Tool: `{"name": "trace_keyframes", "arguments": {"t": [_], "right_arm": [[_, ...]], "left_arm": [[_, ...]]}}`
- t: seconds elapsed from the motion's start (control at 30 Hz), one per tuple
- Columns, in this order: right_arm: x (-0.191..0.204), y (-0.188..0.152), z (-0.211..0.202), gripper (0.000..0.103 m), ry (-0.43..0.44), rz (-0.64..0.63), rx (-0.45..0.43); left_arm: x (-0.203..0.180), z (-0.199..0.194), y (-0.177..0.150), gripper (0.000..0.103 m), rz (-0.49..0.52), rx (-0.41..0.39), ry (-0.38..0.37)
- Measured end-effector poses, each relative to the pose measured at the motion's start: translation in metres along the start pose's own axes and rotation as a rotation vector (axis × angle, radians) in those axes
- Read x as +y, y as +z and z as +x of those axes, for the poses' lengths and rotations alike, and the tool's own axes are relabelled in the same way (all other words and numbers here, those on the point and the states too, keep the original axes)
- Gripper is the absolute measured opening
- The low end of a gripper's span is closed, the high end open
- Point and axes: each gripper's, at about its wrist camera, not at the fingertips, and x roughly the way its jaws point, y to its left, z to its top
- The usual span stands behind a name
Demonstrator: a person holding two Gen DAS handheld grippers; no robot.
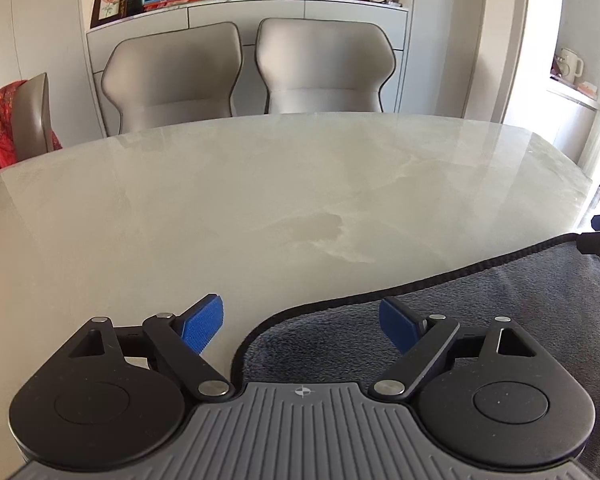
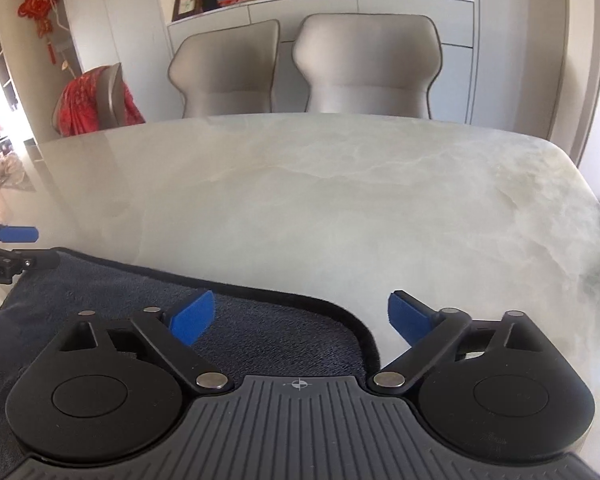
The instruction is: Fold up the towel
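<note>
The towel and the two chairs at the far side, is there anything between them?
No, only bare marble table lies between the towel and the chairs. Both wrist views show that.

Both grippers same build: left gripper point(image 1: 302, 322), right gripper point(image 2: 300, 318), black linkage arms, silver pivot screws, blue ridged pads point(image 1: 204, 324), grey ribbed base with crosshair mark.

Dark grey towel point(image 1: 480, 320), flat on table

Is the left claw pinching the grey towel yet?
Apart. In the left wrist view the left gripper is wide open, its blue pads on either side of the towel corner, closed on nothing. Whether a pad brushes the cloth from above is unclear.
</note>
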Motion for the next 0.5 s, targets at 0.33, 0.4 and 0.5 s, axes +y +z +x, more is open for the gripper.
{"name": "trace_keyframes", "arguments": {"t": [0.33, 0.4, 0.5], "right_arm": [[-0.002, -0.005, 0.013, 0.059, -0.057, -0.032, 0.052], [-0.002, -0.005, 0.015, 0.060, -0.064, -0.036, 0.055], [0.000, -0.004, 0.016, 0.045, -0.039, -0.060, 0.055]], "left_arm": [[0.002, 0.010, -0.005, 0.088, 0.000, 0.059, -0.001], [0.002, 0.011, -0.005, 0.088, 0.003, 0.059, -0.002], [0.000, 0.010, -0.005, 0.084, 0.019, 0.052, -0.021]]}}
